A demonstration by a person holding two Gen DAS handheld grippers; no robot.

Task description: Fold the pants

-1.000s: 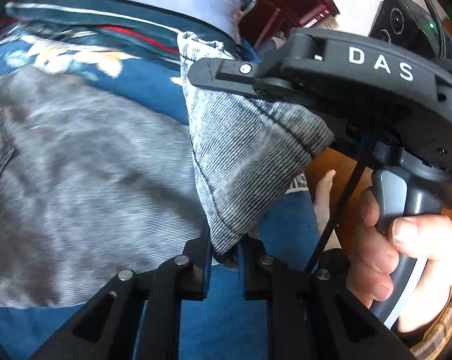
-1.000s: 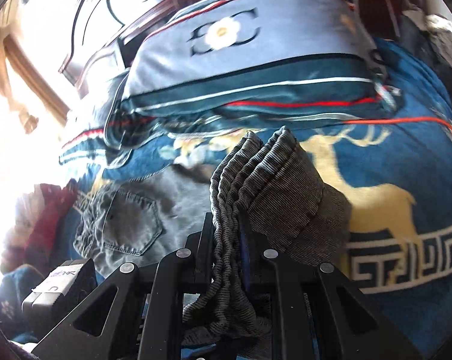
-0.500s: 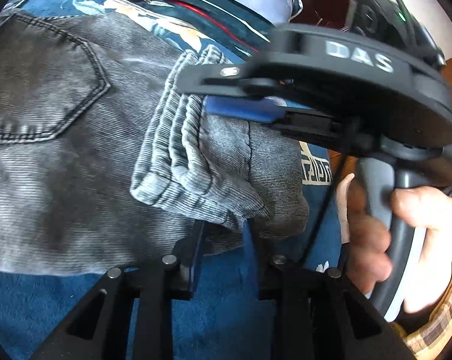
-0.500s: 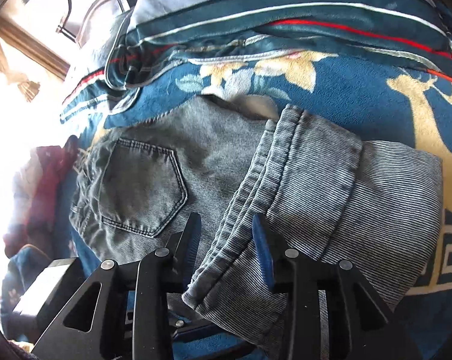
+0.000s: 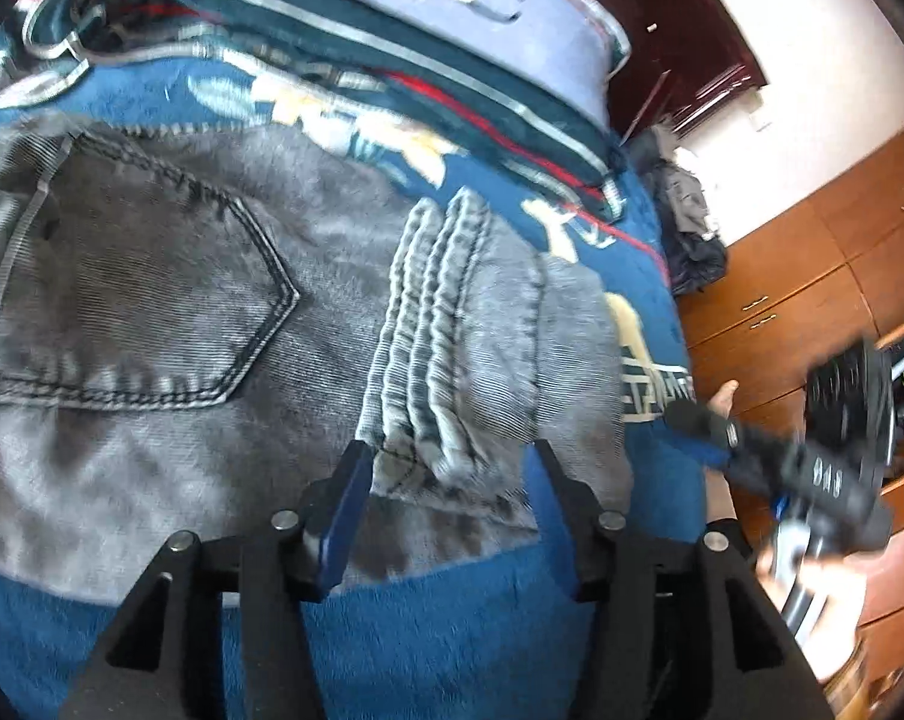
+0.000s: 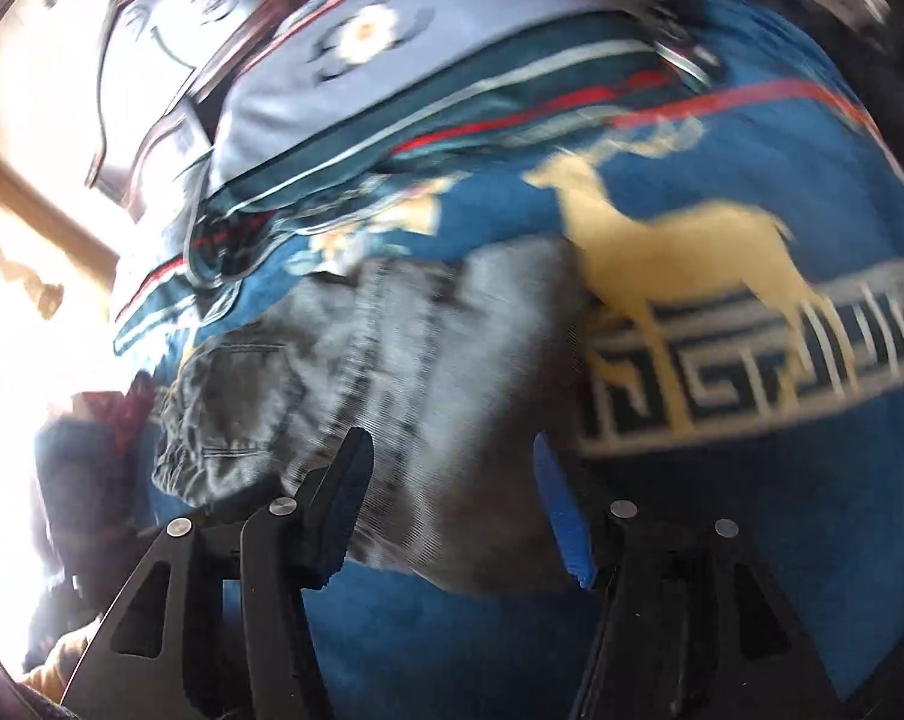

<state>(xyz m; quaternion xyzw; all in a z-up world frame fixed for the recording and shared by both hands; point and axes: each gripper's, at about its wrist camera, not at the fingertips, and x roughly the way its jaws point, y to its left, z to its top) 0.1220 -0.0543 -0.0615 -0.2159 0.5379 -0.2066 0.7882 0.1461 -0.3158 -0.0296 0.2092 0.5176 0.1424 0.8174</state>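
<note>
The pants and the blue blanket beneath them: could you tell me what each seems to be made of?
The pants look like washed grey denim: diagonal twill ribbing, dark topstitched pocket, puckered hems. The blanket seems a soft plush fleece, matte and fuzzy, with a cream deer pattern; fibre unclear.

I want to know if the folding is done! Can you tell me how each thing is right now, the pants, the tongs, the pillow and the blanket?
Pants: folded over, lying flat on the blanket, pocket side up, hems stacked on top.
Left tongs: open, holding nothing.
Right tongs: open, holding nothing.
Blanket: spread out under the pants.
Pillow: lying at the far end of the bed.
</note>
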